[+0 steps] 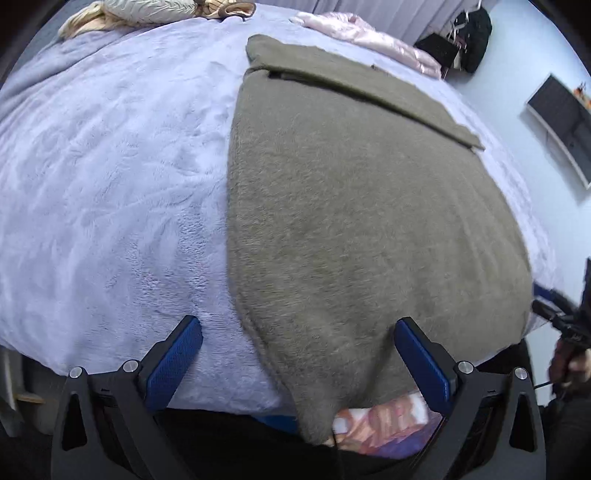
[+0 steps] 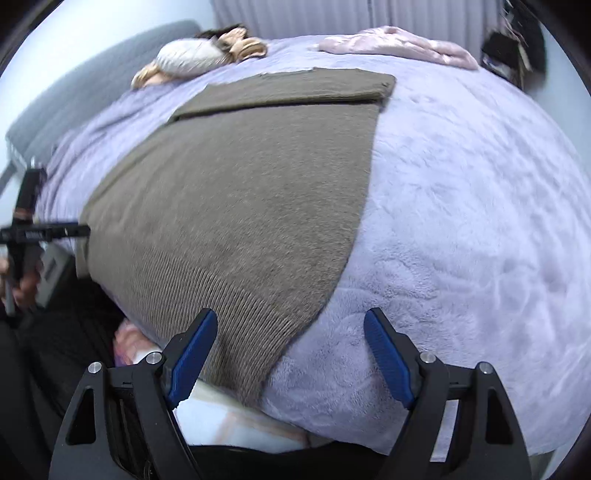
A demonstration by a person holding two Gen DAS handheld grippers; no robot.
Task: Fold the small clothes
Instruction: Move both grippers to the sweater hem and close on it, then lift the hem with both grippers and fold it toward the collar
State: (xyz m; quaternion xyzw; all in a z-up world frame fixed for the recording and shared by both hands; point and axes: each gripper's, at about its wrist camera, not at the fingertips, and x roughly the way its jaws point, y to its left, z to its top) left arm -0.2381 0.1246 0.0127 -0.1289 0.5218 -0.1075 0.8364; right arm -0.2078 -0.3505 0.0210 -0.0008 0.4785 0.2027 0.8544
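Observation:
A grey-brown knitted garment (image 1: 351, 206) lies flat on a lilac plush blanket (image 1: 110, 177), its far end folded over into a band (image 1: 362, 85). Its near edge hangs over the bed's front. My left gripper (image 1: 297, 341) is open above the garment's near left corner, nothing between its blue pads. In the right wrist view the same garment (image 2: 236, 192) fills the left half. My right gripper (image 2: 290, 338) is open over its near right corner and the lilac blanket (image 2: 461, 206), pads apart from the cloth. Each view shows the other gripper at its side edge.
A pink garment (image 1: 369, 33) and a pale cushion pile (image 1: 155, 11) lie at the bed's far end. A patterned cloth (image 1: 384, 424) shows below the near edge. A dark screen (image 1: 561, 114) hangs on the right wall. A grey headboard (image 2: 74, 81) stands at left.

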